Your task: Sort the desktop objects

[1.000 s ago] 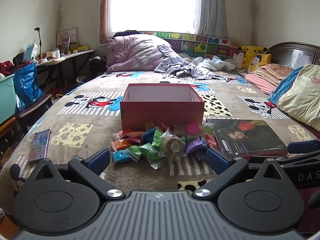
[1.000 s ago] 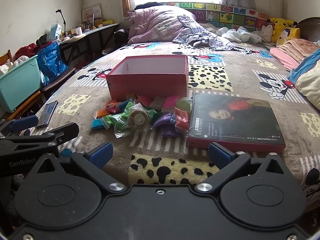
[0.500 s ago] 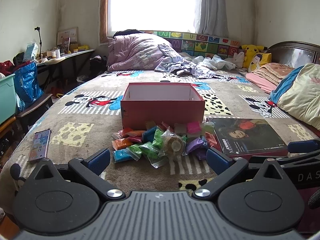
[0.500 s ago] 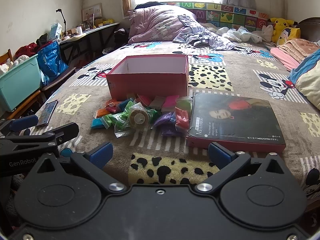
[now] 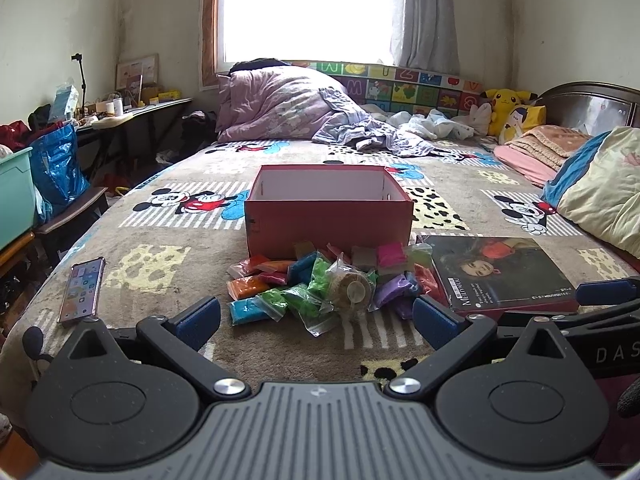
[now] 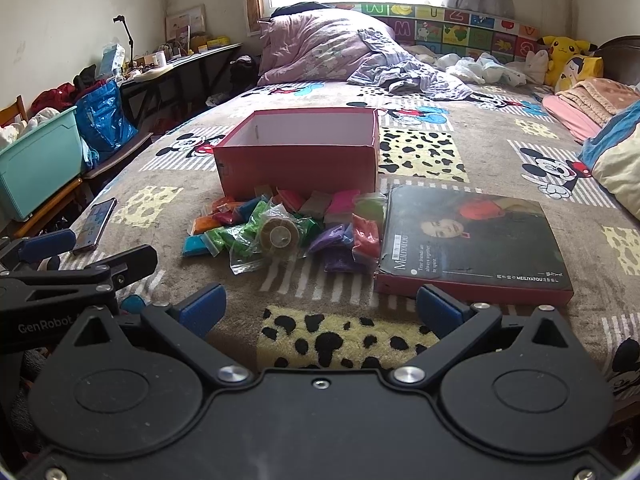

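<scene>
Nothing on the bed has shifted since a second ago; both views have only eased slightly closer to the pile of coloured bags (image 5: pixel 316 288) (image 6: pixel 280 228), which lies against the near wall of the red box (image 5: pixel 329 220) (image 6: pixel 298 168). On top of that pile sits a bagged tape roll (image 5: pixel 352 290) (image 6: pixel 278 236). Right of the box, touching the pile's edge, lies a book-like lid with a portrait cover (image 5: pixel 500 270) (image 6: pixel 468 240). Well left of the box a phone (image 5: pixel 82 290) (image 6: pixel 95 226) rests face up on the blanket (image 5: pixel 160 240) (image 6: pixel 420 160). The left gripper (image 5: pixel 316 314) and right gripper (image 6: pixel 320 306) both hover short of the pile, blue-padded fingers spread wide, holding nothing.
</scene>
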The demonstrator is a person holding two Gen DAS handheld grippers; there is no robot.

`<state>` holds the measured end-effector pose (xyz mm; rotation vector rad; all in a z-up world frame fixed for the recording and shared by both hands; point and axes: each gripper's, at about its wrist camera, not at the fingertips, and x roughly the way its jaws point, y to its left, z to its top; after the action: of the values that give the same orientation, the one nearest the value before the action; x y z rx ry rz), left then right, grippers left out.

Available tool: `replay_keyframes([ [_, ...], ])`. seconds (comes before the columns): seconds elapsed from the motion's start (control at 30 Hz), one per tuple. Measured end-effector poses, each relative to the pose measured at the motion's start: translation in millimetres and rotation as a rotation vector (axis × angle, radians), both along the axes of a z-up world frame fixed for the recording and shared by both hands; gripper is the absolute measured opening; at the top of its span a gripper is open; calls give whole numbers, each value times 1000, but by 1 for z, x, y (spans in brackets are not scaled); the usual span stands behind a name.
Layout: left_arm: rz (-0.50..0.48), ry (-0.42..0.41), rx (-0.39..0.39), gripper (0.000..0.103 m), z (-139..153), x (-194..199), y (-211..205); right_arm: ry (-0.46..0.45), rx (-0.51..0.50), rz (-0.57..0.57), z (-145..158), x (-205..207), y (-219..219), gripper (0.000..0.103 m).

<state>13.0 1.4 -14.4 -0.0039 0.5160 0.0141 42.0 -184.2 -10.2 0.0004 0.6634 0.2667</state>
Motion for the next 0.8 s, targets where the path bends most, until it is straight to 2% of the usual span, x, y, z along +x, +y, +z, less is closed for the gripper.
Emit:
replay_keyframes([
  [0.5,2,17,-6,103,-6,14,3,0,-8,22,-5,13,4,103],
  [0.8,-43,45,-64,103,-36,55,19,-1,-2,75,-30,43,6,103],
])
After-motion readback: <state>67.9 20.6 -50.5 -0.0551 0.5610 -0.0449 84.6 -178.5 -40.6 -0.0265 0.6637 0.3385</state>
